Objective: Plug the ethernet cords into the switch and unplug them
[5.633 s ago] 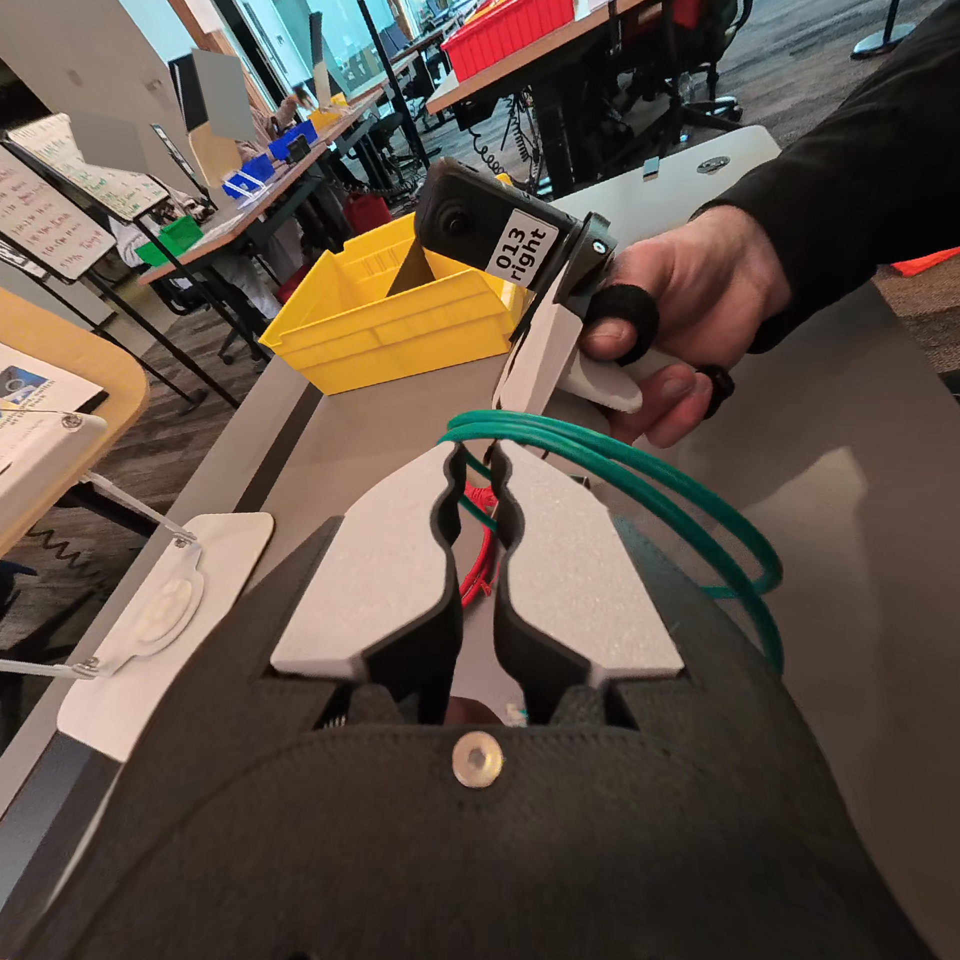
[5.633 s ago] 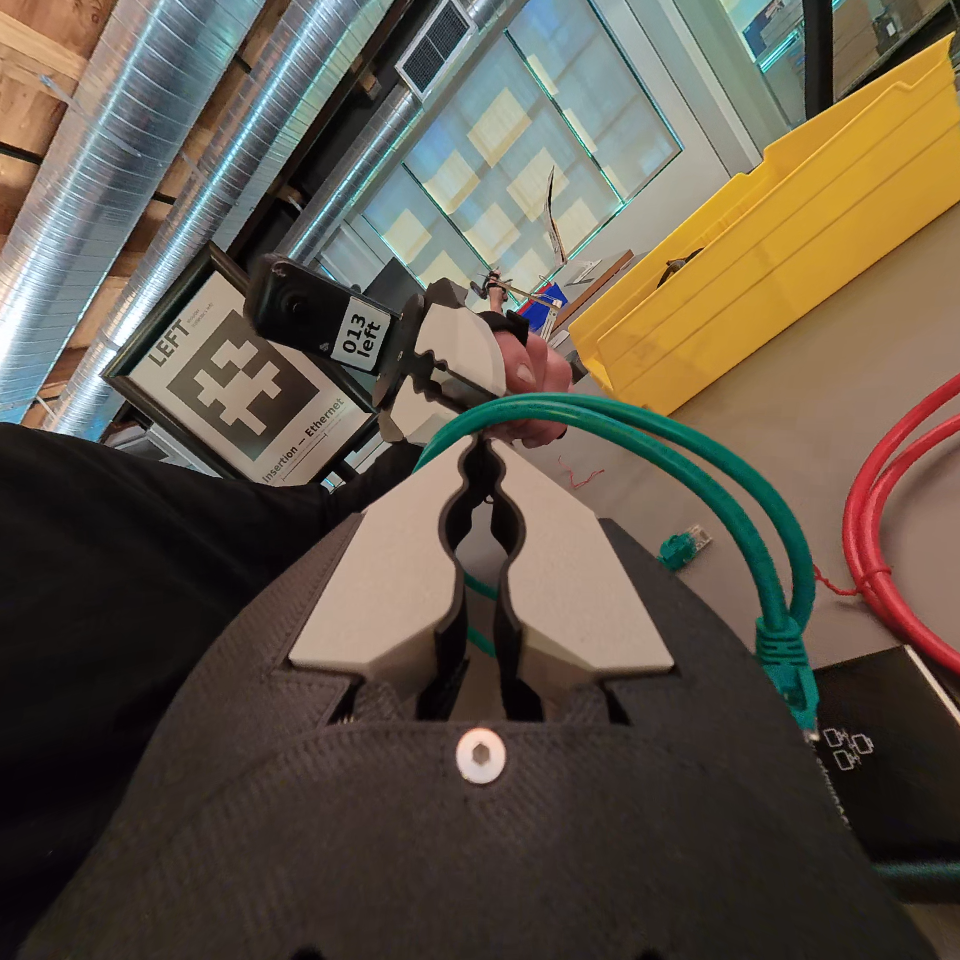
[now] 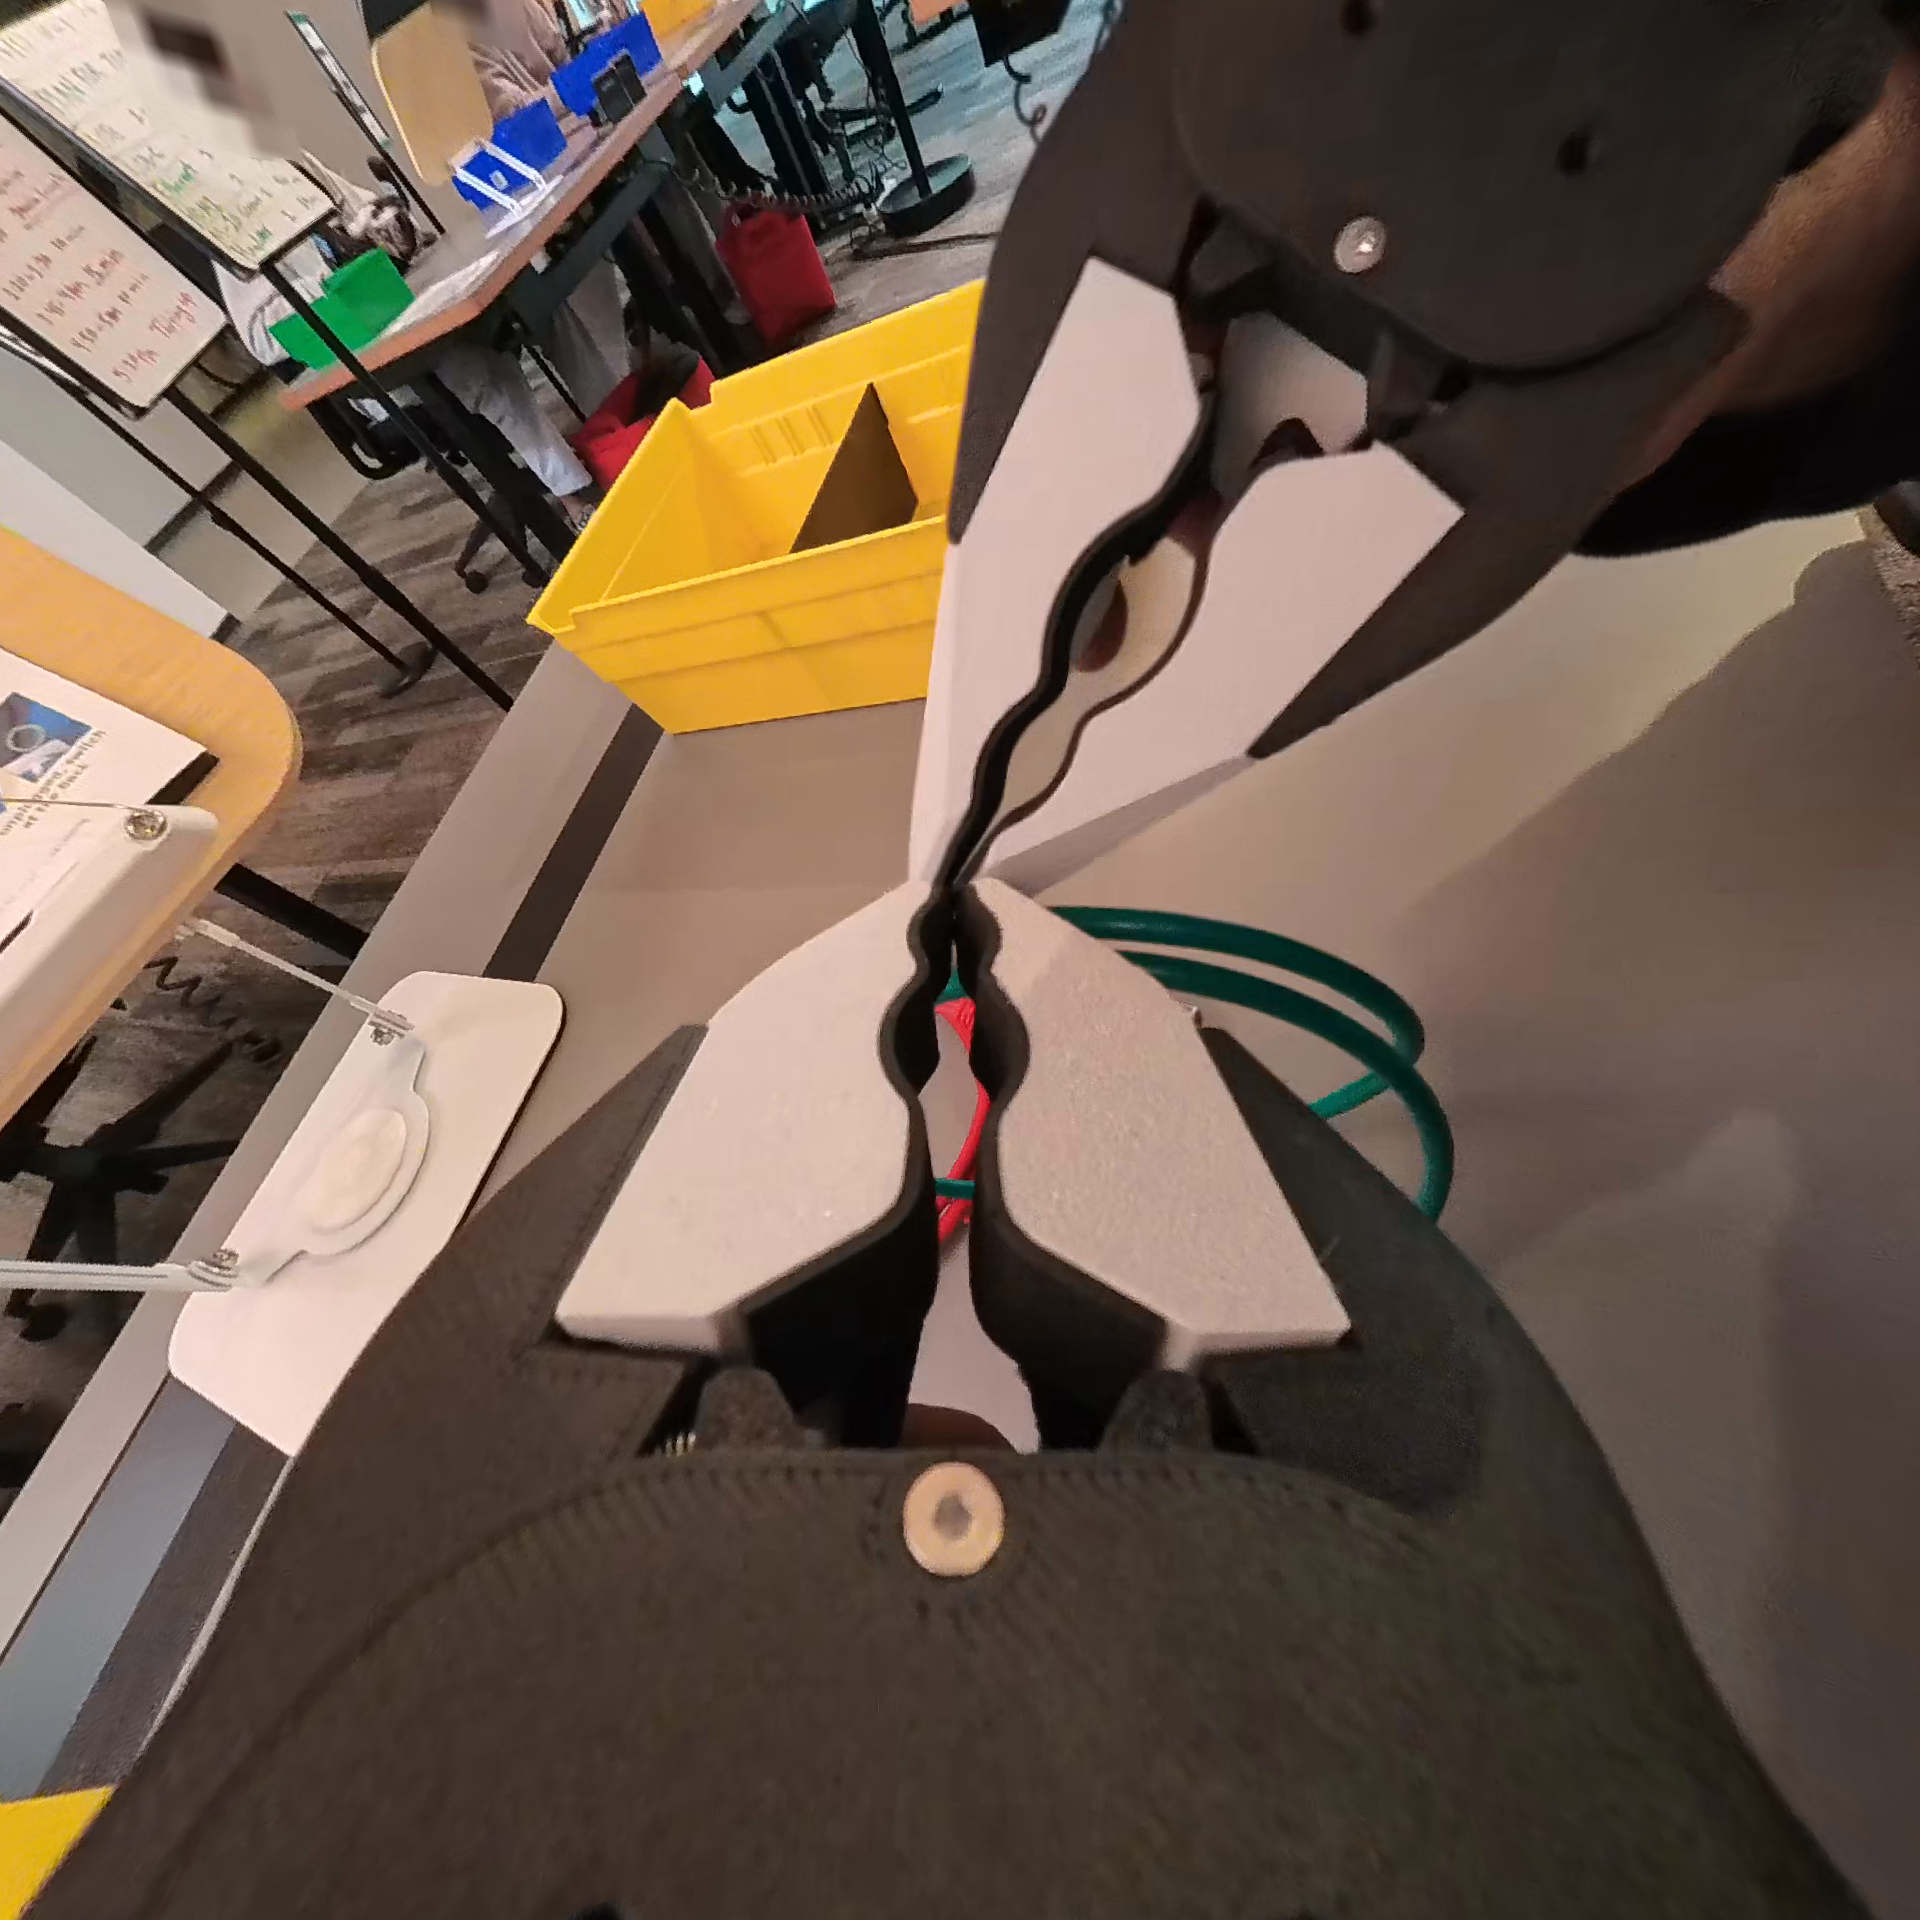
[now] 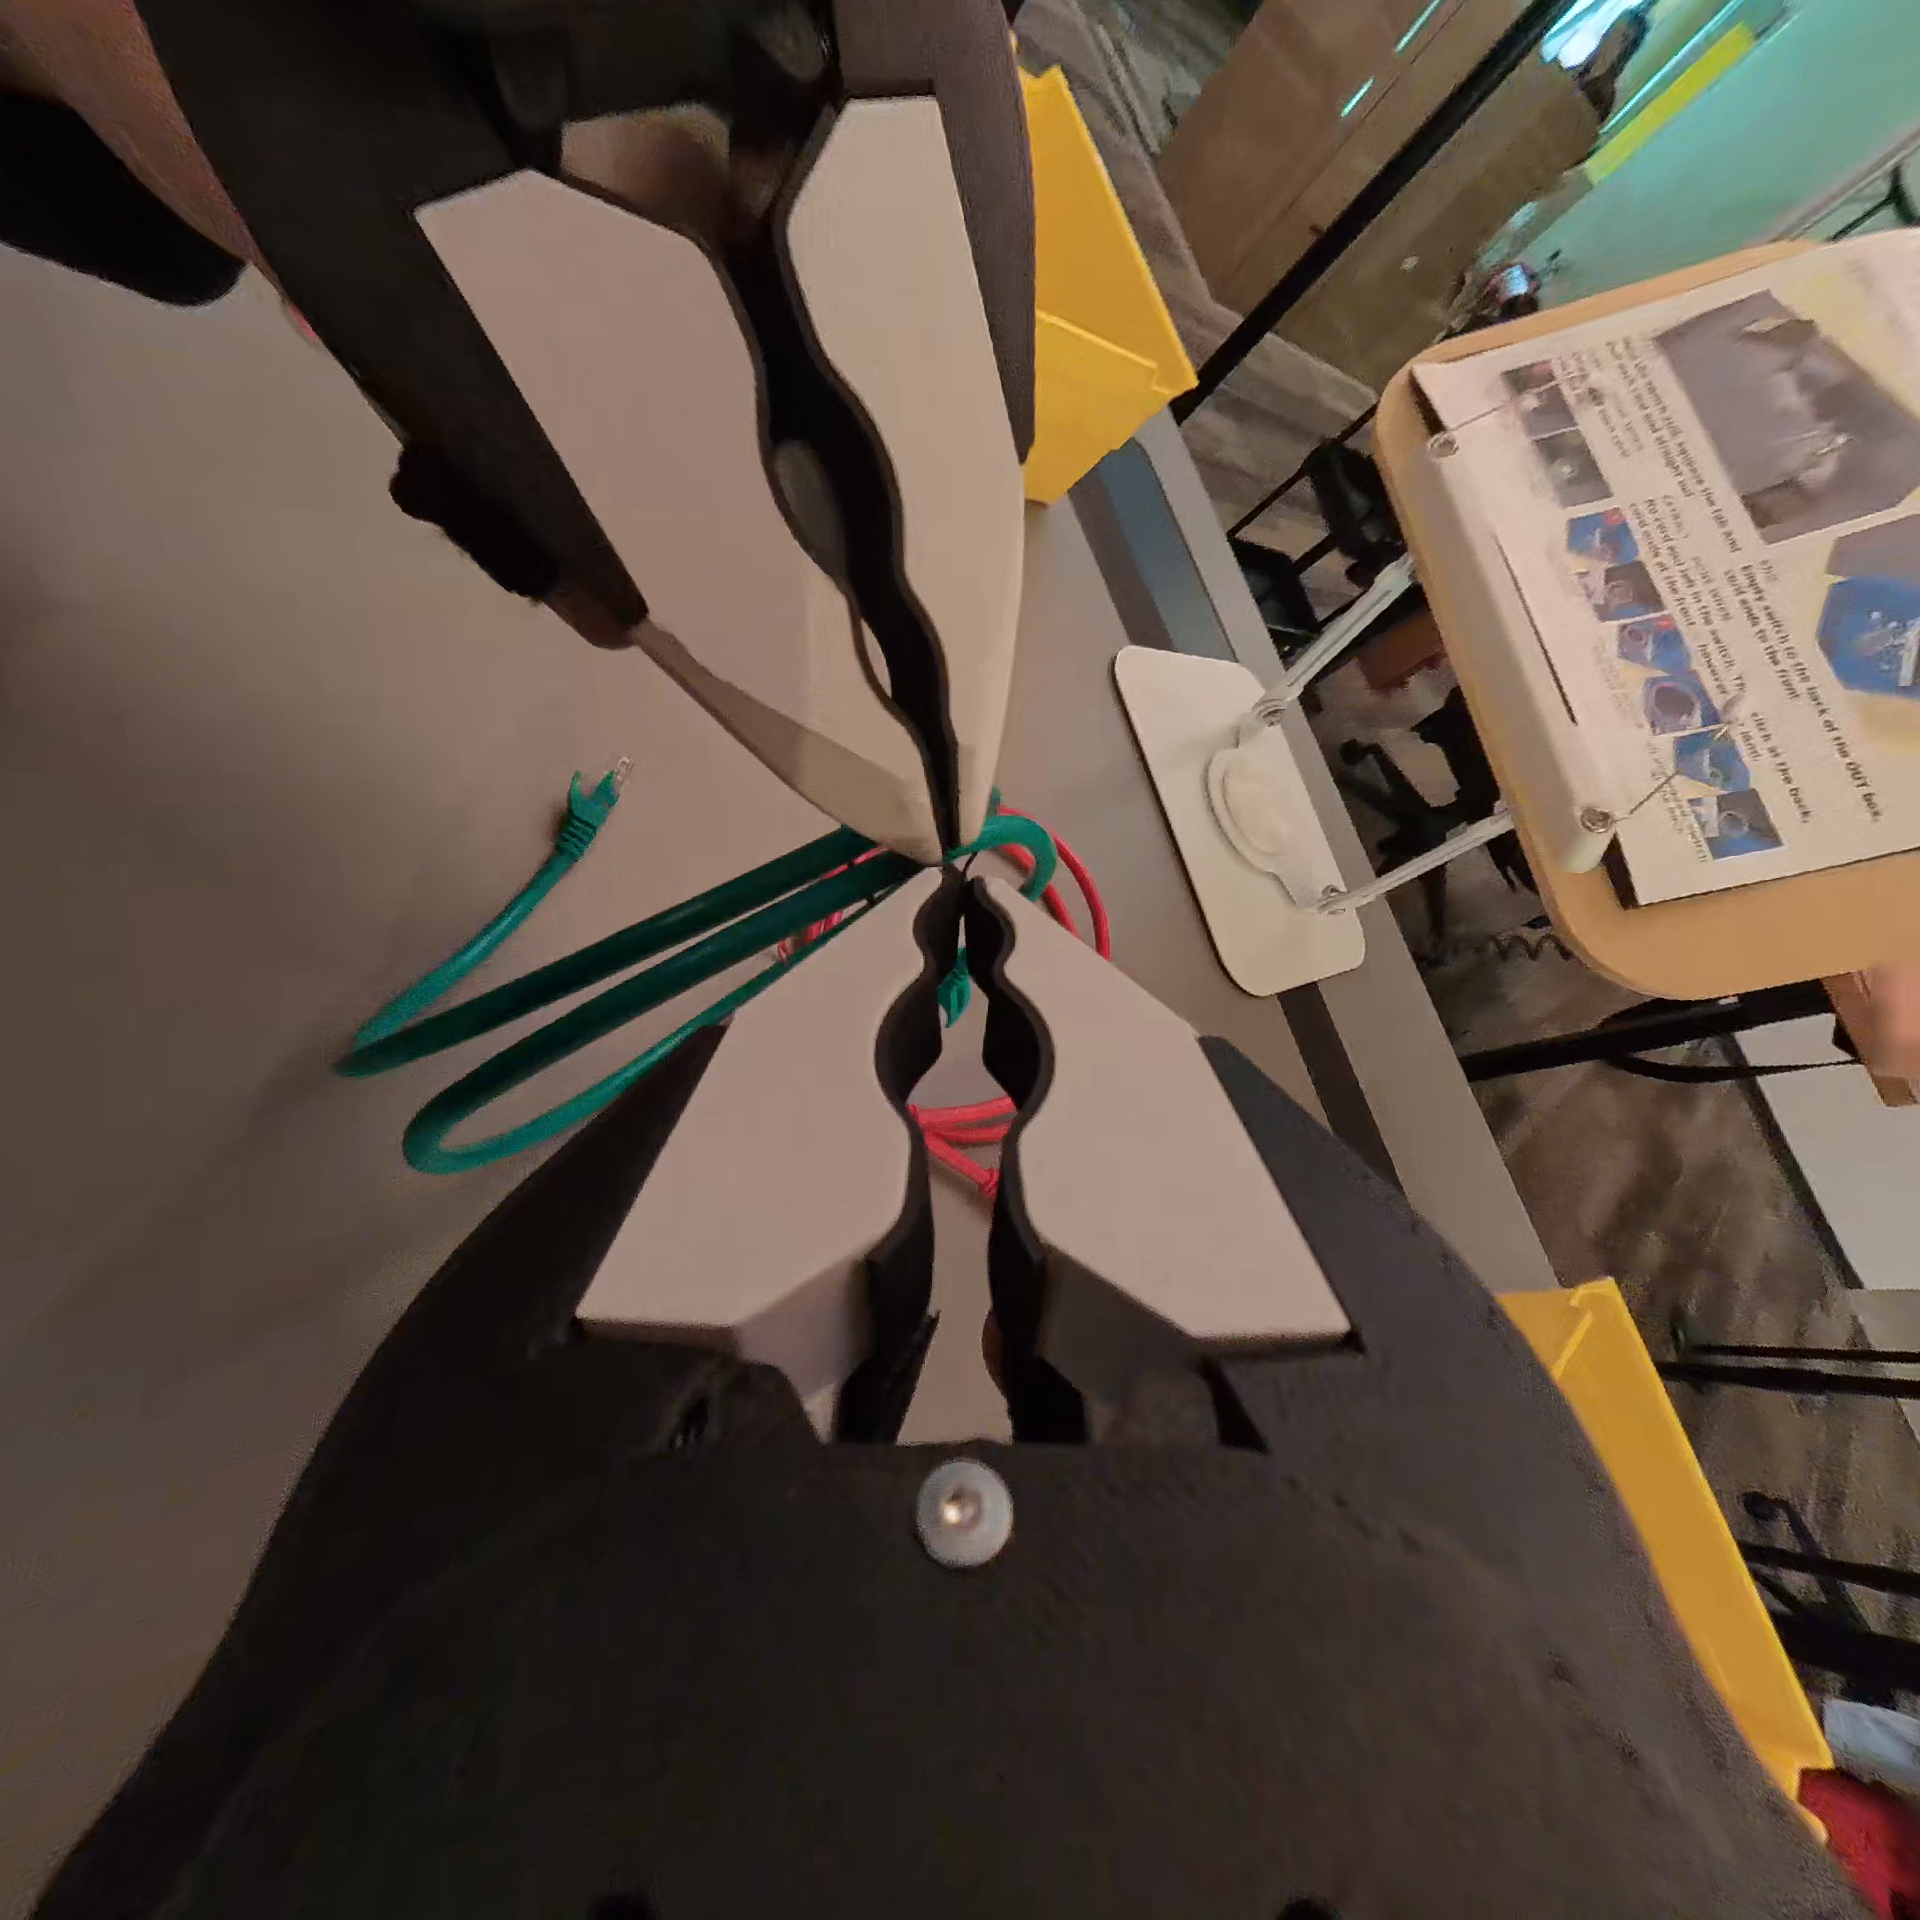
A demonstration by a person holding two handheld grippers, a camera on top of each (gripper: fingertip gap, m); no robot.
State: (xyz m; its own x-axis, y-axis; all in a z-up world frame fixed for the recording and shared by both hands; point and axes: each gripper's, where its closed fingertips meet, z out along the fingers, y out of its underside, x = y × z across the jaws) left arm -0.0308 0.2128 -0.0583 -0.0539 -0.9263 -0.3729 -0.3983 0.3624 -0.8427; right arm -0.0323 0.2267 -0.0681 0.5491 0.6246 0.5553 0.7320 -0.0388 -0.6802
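While both of my grippers meet tip to tip over the grey tabletop (image 4: 260, 520), I read the scene from the left: the green ethernet cord (image 4: 499, 1018) lies in loose loops there, its clear-tipped plug (image 4: 597, 795) lying free on the surface, well apart from my fingers. Next to the right, my left gripper (image 3: 948, 940) has its jaws nearly together, and I cannot tell whether they pinch anything; green and red cable show behind the narrow gap. My right gripper (image 4: 961, 899) looks likewise almost closed, with a second green plug boot visible in the slot between its jaws, though a firm hold is not clear. The red ethernet cord (image 4: 1081, 894) curls just behind both tips. I see no switch in either view. I judge these cords light, springy and prone to tangle, their jackets smooth; the latch tabs are fragile, so I would take hold on the moulded boot just behind a plug. Farther right sits a yellow plastic bin (image 4: 1091, 343).
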